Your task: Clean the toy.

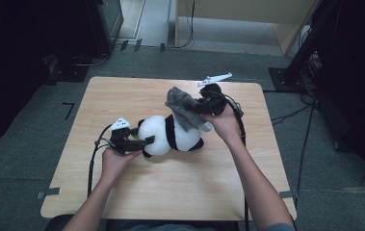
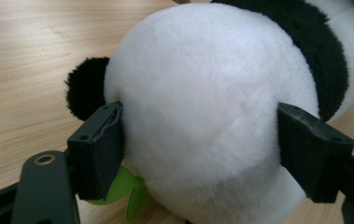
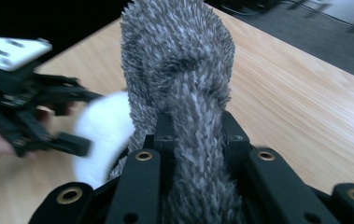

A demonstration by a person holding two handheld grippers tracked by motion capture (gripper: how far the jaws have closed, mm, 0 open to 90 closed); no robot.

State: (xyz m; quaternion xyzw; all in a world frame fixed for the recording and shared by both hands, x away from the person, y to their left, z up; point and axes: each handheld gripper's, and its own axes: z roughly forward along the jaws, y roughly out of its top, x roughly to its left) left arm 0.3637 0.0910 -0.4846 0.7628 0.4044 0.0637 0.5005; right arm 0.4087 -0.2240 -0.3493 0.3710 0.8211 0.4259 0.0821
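Note:
A black-and-white panda plush (image 1: 170, 134) lies on its side in the middle of the wooden table (image 1: 122, 96). My left gripper (image 1: 147, 140) comes in from the left. Its jaws press into both sides of the panda's round white end (image 2: 202, 93). A green felt piece (image 2: 128, 191) sticks out under the plush. My right gripper (image 1: 200, 107) is held above the panda's far side, shut on a shaggy grey cloth (image 1: 185, 113). The cloth (image 3: 179, 56) rises between the right gripper's (image 3: 195, 130) jaws. Beyond it are the panda's white fur (image 3: 102, 135) and the left gripper (image 3: 30, 112).
Cables trail from both grippers across the table's near half. Dark equipment stands (image 1: 315, 57) and loose wires sit on the carpet to the right and at the back left. A wooden cabinet (image 1: 247, 14) stands behind the table.

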